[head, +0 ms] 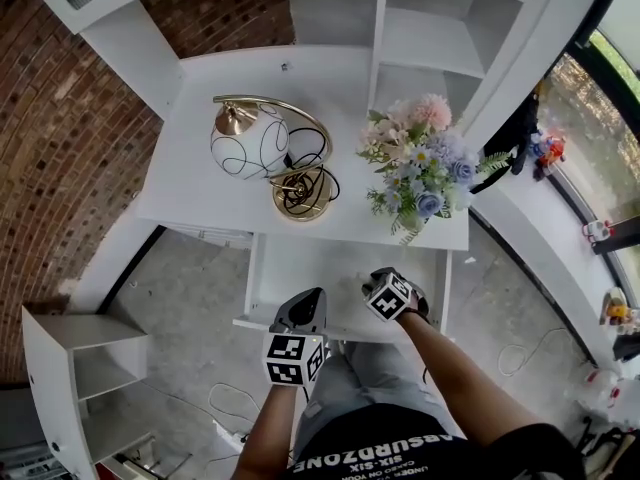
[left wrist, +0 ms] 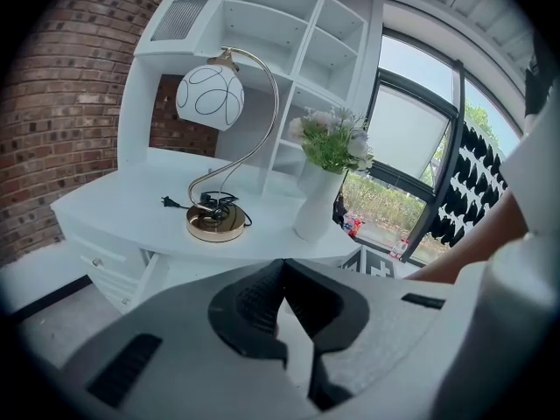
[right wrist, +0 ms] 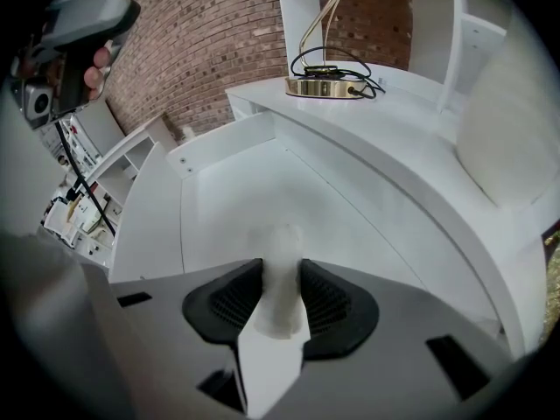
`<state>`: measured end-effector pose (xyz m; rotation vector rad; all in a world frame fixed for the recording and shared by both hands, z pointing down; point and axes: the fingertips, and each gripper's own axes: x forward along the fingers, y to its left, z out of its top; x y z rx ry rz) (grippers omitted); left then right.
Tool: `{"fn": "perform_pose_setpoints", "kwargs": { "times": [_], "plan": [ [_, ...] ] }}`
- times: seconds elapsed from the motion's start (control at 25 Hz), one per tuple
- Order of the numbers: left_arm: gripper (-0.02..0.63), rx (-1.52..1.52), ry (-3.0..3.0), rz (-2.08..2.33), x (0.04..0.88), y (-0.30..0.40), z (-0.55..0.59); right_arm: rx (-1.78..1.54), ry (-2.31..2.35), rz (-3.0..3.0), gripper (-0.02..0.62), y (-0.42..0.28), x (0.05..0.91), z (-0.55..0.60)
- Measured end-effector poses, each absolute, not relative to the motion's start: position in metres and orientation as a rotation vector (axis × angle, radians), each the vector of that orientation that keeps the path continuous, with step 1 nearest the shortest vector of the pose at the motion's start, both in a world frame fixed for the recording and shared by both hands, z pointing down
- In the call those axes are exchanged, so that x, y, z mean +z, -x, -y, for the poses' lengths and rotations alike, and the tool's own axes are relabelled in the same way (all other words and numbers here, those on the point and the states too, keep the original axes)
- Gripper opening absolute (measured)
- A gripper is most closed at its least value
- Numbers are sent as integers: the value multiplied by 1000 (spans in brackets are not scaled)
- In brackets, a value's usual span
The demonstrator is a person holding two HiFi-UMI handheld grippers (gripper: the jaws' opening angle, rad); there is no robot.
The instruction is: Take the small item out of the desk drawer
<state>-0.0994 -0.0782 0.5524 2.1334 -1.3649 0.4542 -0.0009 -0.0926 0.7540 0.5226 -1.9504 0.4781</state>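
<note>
Clamped in the right gripper [right wrist: 278, 268], pads pressed on both its sides: the small white item [right wrist: 282, 300], over the floor of the open drawer [right wrist: 219, 208] beneath the white bench [head: 200, 193]. Closed tip to tip with nothing between, at the drawer's front edge: the left gripper [left wrist: 282, 268]. On the bench top: globe lamp [head: 250, 140] and vase of flowers [head: 420, 168].

Person's in a black tee [head: 400, 450] w/ white print, short sleeves, plus grey bottoms [head: 350, 380]. Left gripper [left wrist: 282, 268] & right gripper [right wrist: 278, 274]: pale grey shells, black ribbed pads [right wrist: 331, 303]. Each has a cube [head: 293, 358] w/ black-&-white square markers.
</note>
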Motion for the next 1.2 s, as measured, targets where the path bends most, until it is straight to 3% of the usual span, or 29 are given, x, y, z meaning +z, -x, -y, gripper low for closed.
{"fn": "perform_pose_setpoints", "kwargs": {
  "times": [1.2],
  "plan": [
    [6,452,-2159,1376,539,92,60,514,-630,2127,135,5,675,80]
  ]
}}
